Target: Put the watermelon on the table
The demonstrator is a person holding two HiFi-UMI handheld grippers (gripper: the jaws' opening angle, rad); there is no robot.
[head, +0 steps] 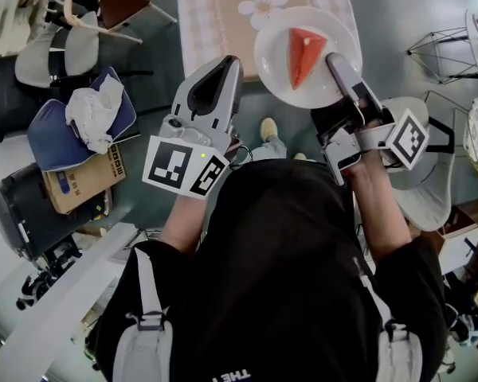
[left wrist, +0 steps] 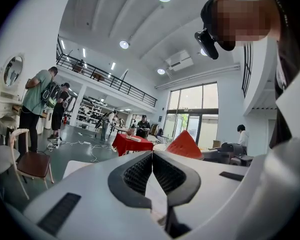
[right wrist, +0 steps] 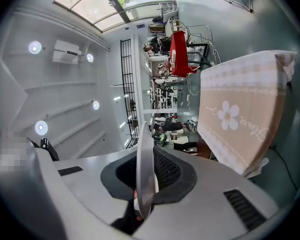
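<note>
A red wedge of watermelon (head: 305,54) lies on a round white plate (head: 280,68). My right gripper (head: 335,64) is shut on the plate's right rim and holds it in the air, over the near edge of the table (head: 223,14) with its beige flowered cloth. In the right gripper view the plate (right wrist: 144,169) stands edge-on between the pads, with the table (right wrist: 240,119) ahead. My left gripper (head: 225,68) is shut and empty, just left of the plate. In the left gripper view the watermelon (left wrist: 185,146) shows beyond the closed left gripper (left wrist: 152,157).
Chairs (head: 80,42) stand left of the table, one bearing a blue cushion (head: 60,134) with crumpled white cloth. A cardboard box (head: 84,181) and a black bag (head: 24,209) lie below it. Wire racks (head: 446,54) stand at the right. People (left wrist: 37,104) and a red-covered table (left wrist: 130,143) are far off.
</note>
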